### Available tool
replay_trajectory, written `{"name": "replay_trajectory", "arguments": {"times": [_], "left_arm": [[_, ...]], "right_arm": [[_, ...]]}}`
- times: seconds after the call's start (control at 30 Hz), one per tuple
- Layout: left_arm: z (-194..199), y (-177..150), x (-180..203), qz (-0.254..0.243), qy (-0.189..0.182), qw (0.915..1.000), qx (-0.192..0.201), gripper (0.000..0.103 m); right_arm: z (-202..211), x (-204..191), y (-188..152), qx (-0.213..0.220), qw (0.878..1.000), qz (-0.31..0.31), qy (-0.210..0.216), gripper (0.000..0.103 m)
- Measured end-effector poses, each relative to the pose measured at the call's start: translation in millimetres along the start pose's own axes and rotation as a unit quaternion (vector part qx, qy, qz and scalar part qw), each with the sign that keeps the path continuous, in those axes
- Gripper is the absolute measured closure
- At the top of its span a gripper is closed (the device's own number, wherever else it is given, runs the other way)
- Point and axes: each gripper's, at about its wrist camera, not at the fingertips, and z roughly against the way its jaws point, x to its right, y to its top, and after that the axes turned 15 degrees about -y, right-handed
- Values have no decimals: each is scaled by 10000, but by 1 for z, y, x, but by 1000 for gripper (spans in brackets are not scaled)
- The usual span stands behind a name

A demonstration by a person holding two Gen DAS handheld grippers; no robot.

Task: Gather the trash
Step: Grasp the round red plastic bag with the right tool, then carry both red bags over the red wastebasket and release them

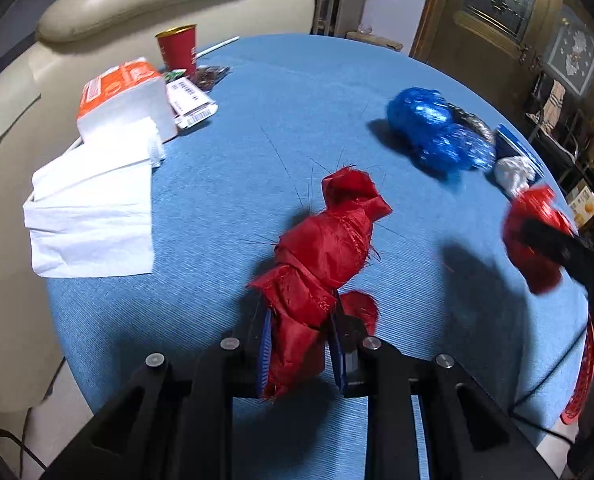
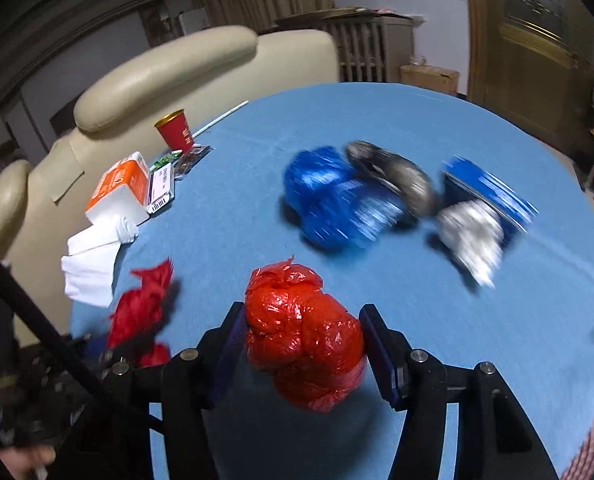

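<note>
Left gripper clamped tight on a red cloth bundle, pads pressing its lower end, bundle sticking up toward 12 o'clock over the blue tablecloth. Right gripper closed partway around a crumpled red plastic bag, both pads touching its sides, bag lifted above the cloth. In the left view that same bag shows at 3 o'clock, blurred.

Loose trash on the table: blue shiny bag at 1 o'clock in the left view, a grey wad touching it, a white crumpled wad beside a blue box at 2 o'clock.

At 10 o'clock: tissue pack with white tissues spilling out, red cup, barcode packet. Cream sofa behind the table.
</note>
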Motion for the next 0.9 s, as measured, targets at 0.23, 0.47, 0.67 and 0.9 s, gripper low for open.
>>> {"name": "replay_trajectory", "arguments": {"times": [0.23, 0.47, 0.67, 0.9], "left_arm": [[4, -8, 36, -327, -15, 9995, -53, 77], [1, -11, 72, -694, -33, 9975, -135, 77], [-7, -13, 101, -949, -76, 9953, -186, 77], [-10, -16, 125, -1176, -93, 9928, -196, 77]], "right_arm": [[42, 53, -48, 99, 9988, -449, -187, 43], [63, 94, -82, 92, 9954, -883, -353, 43], [74, 110, -94, 158, 9940, -989, -447, 43], [77, 119, -102, 188, 9928, -1075, -492, 43]]}}
